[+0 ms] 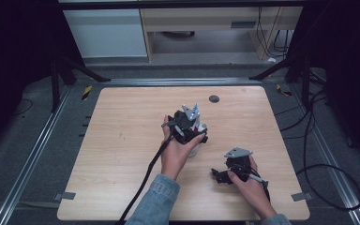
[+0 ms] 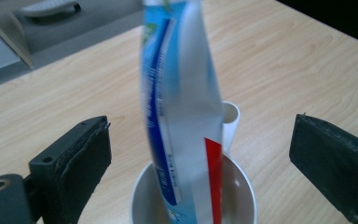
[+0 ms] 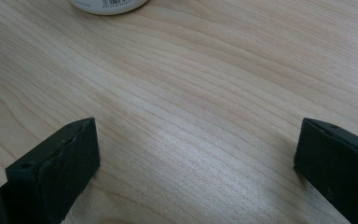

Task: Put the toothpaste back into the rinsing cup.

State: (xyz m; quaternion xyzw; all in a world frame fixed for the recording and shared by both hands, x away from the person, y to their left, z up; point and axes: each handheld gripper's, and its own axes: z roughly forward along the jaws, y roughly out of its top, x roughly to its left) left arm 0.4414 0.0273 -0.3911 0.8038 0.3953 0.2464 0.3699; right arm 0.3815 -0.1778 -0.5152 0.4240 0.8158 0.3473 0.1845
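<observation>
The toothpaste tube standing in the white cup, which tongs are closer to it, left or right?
Left. The left tongs straddle the toothpaste tube in the white cup, jaws open on either side without touching it. The right tongs rest on the table, off to the side.

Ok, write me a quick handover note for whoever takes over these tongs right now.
Left tongs: open, jaws on either side of the toothpaste tube, not touching it.
Right tongs: open, nothing between the jaws, low over the table.
Tube stands upright in the white cup, mid-table.
Done: tube is in the cup and let go.
Left: probably just draw the left tongs away without tipping the tube.
</observation>
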